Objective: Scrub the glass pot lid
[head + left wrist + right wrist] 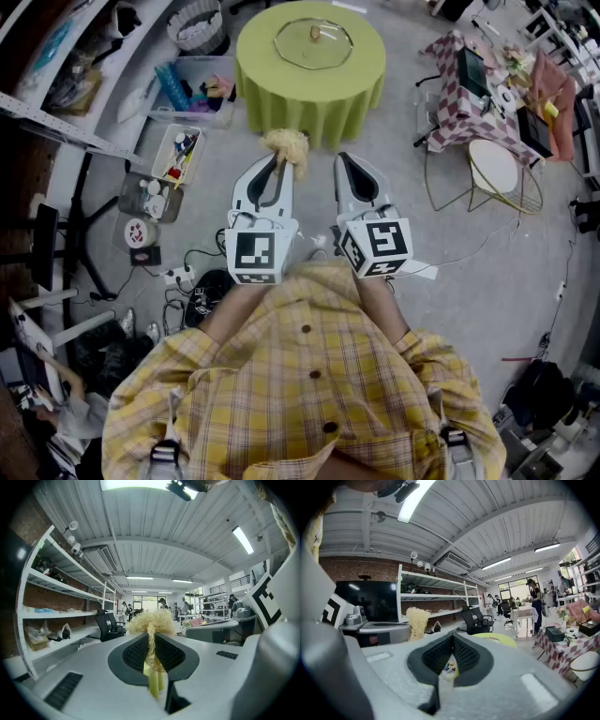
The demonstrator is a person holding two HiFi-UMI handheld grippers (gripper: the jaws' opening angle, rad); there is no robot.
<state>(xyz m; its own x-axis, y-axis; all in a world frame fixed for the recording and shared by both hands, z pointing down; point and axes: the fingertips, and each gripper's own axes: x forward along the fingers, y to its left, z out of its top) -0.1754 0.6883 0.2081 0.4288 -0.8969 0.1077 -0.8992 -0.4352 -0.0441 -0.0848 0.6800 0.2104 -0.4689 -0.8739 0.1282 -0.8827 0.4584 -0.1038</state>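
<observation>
Left gripper (278, 161) clamping straw-coloured fibrous scrubber with pale yellow stem (151, 620); frizzy tuft sticking out past jaw tips; right gripper (343, 161) gripping nothing, jaws pressing together at tips; both grippers hanging side by side, near each other, just ahead of person's yellow plaid shirt (300, 394); round glass pot lid with small centre knob (313, 42) lying flat on round table draped in lime-green cloth (281, 98), well apart from both grippers, scrubber not touching it; clear plastic bin of clutter (192, 89) sitting on floor beside table.
</observation>
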